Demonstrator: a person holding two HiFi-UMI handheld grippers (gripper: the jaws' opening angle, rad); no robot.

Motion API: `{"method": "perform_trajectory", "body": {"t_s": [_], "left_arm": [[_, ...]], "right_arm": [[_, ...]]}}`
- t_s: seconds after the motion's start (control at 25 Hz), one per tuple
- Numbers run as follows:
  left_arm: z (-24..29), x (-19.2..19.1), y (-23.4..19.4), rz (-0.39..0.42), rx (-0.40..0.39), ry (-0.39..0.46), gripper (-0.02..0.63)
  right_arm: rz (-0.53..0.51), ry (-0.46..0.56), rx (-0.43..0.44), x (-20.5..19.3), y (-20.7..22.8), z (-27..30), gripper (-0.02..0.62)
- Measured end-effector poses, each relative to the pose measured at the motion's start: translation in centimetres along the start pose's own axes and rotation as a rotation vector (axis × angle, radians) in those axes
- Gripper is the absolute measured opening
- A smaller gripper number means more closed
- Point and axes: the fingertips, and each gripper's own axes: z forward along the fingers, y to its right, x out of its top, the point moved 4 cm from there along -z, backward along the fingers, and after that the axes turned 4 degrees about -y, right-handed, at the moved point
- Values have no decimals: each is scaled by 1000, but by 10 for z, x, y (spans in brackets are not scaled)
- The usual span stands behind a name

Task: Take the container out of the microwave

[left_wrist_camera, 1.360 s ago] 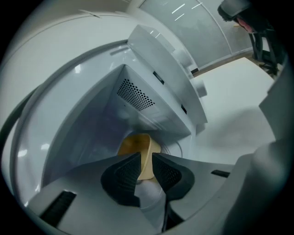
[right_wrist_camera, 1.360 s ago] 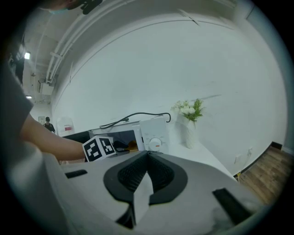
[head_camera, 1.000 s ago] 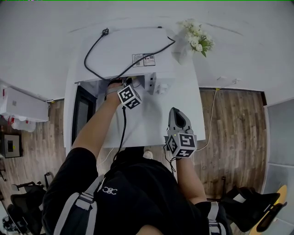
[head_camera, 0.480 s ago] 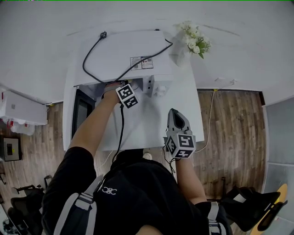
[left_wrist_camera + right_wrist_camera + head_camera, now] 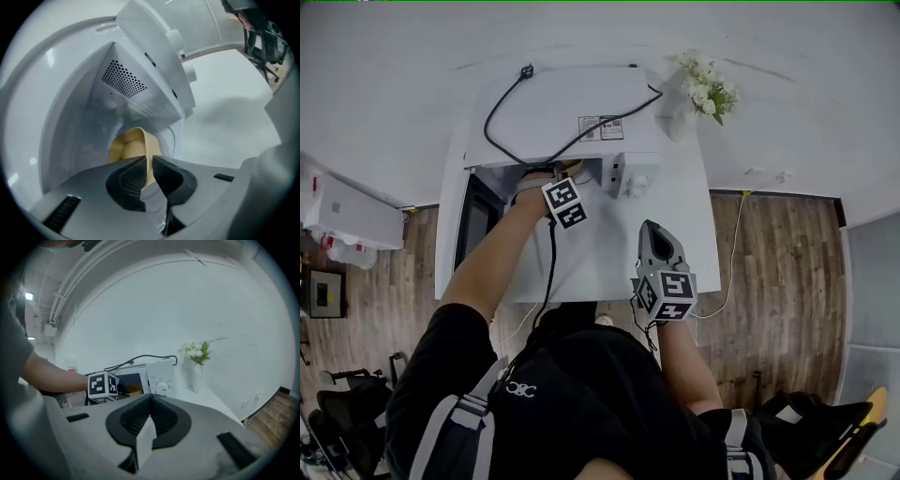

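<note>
Left hand-held gripper (image 5: pixel 146 168) clamped on yellow container (image 5: pixel 127 146) rim inside microwave (image 5: pixel 581 98); pull level toward 6 o'clock, no tilt. Right hand-held gripper (image 5: pixel 149 417) jaws together, idle.

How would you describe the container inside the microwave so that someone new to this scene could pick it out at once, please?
Find the open white microwave beside the vase of white flowers. Inside its cavity is the container, with its rim pinched by the left tongs. It is the only pale yellow thing among the white walls.
</note>
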Motion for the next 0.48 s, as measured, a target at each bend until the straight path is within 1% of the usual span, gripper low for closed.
{"method": "perform_trajectory", "body": {"t_s": [0.16, 0.32, 0.48], "left_arm": [[-22, -6, 10, 0, 1, -1, 57], [-46, -13, 23, -21, -20, 1, 57], [-74, -21, 37, -32, -15, 2, 57]], "right_arm": [[-8, 10, 27, 2, -9, -7, 5], [-18, 23, 55, 3, -20, -15, 5], [-26, 31, 90, 0, -32, -24, 5]]}}
